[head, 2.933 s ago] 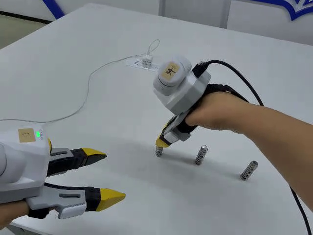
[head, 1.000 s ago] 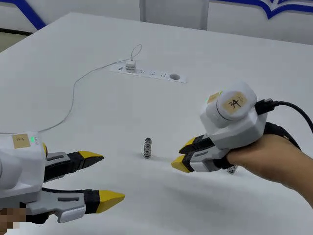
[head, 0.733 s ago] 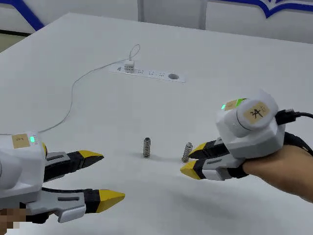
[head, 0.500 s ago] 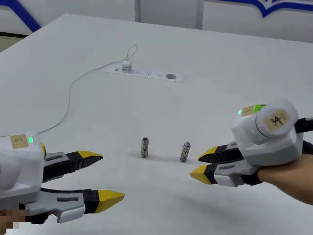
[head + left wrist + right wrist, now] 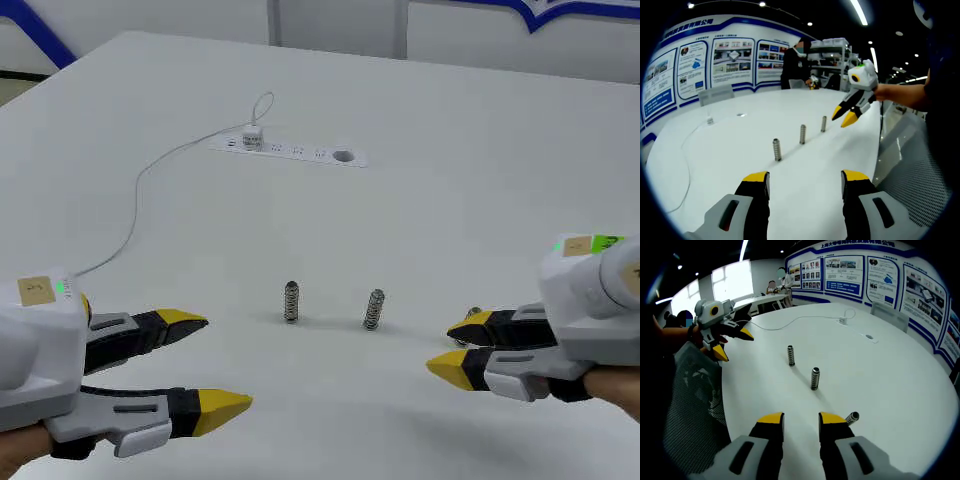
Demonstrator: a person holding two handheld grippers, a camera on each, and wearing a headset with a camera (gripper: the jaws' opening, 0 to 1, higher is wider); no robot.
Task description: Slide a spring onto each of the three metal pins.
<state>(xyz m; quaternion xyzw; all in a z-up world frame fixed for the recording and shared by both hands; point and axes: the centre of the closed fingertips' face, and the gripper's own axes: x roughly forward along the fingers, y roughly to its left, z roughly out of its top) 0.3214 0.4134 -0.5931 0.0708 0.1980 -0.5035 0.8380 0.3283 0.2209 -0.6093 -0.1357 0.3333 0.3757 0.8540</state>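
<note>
Three coil springs stand upright over pins in a row on the white table (image 5: 420, 200): the left spring (image 5: 290, 301), the middle spring (image 5: 373, 309) and the right spring (image 5: 472, 314), which is partly hidden behind a yellow fingertip. My right gripper (image 5: 455, 345) hovers open and empty just in front of that right spring (image 5: 852, 416), with the other two farther off (image 5: 814, 378) (image 5: 790, 355). My left gripper (image 5: 215, 362) is open and empty at the near left, well short of the springs (image 5: 776, 149) (image 5: 802, 134) (image 5: 823, 123).
A white power strip (image 5: 300, 153) with a plug and a thin cable (image 5: 135, 195) lies at the back left of the table. The table's near edge runs just under both grippers. People stand far off by the wall boards (image 5: 795, 65).
My right gripper has left the left spring, where its tips pointed down, and drawn back to the right, level with the table. The left gripper has stayed put. The head camera shifted.
</note>
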